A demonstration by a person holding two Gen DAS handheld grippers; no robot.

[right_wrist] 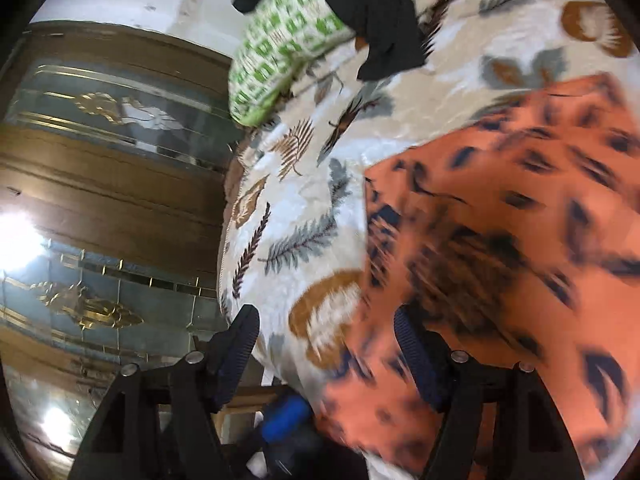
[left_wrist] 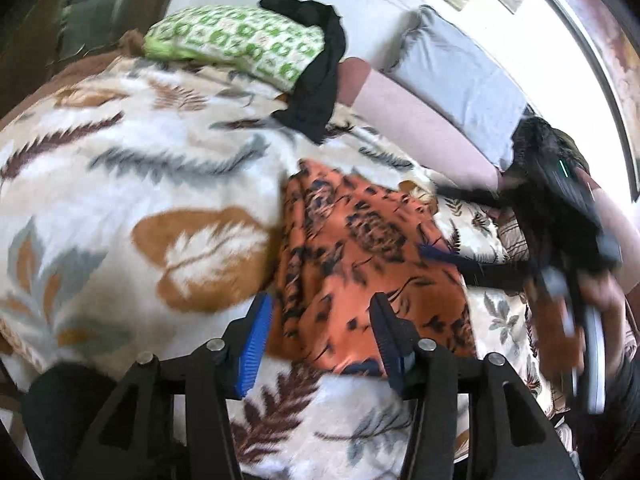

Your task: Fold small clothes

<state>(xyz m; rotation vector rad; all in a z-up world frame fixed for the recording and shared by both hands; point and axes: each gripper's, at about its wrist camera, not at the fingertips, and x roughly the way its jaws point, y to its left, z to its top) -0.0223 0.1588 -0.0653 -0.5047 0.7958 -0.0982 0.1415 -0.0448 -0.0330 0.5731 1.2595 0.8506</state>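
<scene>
Left gripper (left_wrist: pixel 320 340) spread over orange garment (left_wrist: pixel 360 248) | right gripper (right_wrist: pixel 324 356) spread at 3 o'clock | we advise pinching edges squarely.

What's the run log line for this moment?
left claw: open, over orange cloth | right claw: open at its edge | cloth: on blanket

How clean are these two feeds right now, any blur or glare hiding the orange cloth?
Left wrist view: the orange cloth is motion-smeared, the right gripper more so, and the window is blown out. Right wrist view: the cloth is streaked with blur, and glare flares on the mirrored cabinet.
</scene>
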